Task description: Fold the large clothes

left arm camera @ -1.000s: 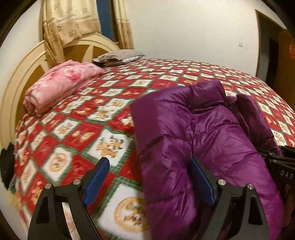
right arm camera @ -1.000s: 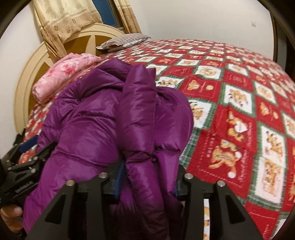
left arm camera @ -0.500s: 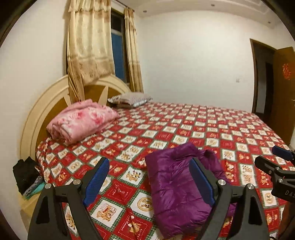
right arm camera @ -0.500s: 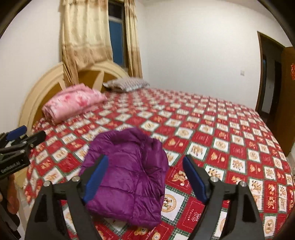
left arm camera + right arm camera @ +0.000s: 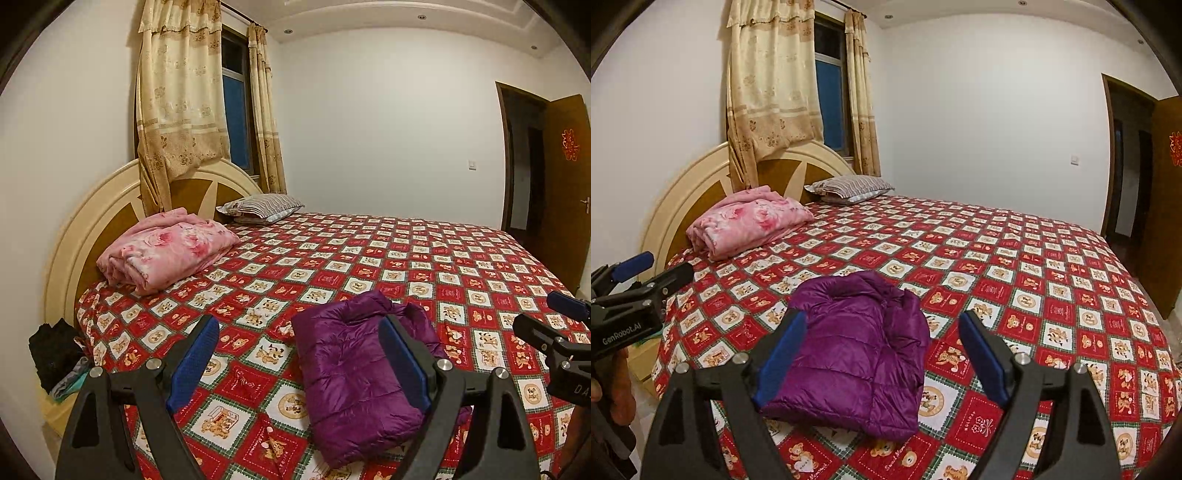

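Note:
A purple puffer jacket (image 5: 354, 365) lies folded in a compact bundle near the front edge of the bed. My left gripper (image 5: 298, 324) hangs open above and before it, nothing between its blue pads. The jacket (image 5: 857, 350) sits below and beyond my right gripper (image 5: 882, 315), which is also open and holds nothing. Neither gripper touches the jacket. Each gripper shows in the other's view: the right one (image 5: 554, 332) at the right edge, the left one (image 5: 635, 280) at the left edge with a hand (image 5: 617, 387) under it.
A red checked bedspread (image 5: 369, 258) covers the wide bed. A folded pink blanket (image 5: 166, 251) and a striped pillow (image 5: 262, 206) lie by the headboard (image 5: 92, 229). Dark clothes (image 5: 55, 354) sit on a low stand at the left. An open door (image 5: 565, 184) is at the right.
Both grippers have pulled back and up from the jacket. The right gripper let go of the jacket fold and opened. The jacket now lies folded on the bed.

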`<state>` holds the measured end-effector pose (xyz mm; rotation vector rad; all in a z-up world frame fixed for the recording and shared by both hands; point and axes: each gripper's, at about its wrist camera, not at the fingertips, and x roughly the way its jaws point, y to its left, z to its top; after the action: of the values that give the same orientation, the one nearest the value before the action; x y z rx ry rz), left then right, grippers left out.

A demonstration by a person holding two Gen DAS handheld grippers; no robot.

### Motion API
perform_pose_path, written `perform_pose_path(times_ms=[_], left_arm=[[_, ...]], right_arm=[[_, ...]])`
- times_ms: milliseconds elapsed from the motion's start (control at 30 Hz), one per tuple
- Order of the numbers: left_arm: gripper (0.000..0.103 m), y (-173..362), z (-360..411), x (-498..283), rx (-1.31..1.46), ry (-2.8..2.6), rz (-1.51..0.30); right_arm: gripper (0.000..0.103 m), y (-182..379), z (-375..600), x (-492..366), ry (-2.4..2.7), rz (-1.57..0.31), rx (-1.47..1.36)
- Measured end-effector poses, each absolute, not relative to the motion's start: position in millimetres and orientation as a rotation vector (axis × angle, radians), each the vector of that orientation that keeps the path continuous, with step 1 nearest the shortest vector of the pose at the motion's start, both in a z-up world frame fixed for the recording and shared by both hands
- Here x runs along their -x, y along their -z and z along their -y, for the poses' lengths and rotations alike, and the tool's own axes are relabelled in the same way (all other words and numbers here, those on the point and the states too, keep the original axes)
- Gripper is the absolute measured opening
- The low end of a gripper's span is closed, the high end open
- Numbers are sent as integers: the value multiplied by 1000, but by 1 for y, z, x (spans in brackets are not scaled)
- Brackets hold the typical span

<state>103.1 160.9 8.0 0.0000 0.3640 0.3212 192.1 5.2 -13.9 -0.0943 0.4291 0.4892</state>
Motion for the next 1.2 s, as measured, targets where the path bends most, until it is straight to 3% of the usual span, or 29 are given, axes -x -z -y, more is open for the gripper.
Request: perform_pose_path(times_ms=[1200], left_arm=[[88, -4, -166, -110, -4, -324, -379]], right_arm=[[87, 15, -6, -190, -496, -433, 97]])
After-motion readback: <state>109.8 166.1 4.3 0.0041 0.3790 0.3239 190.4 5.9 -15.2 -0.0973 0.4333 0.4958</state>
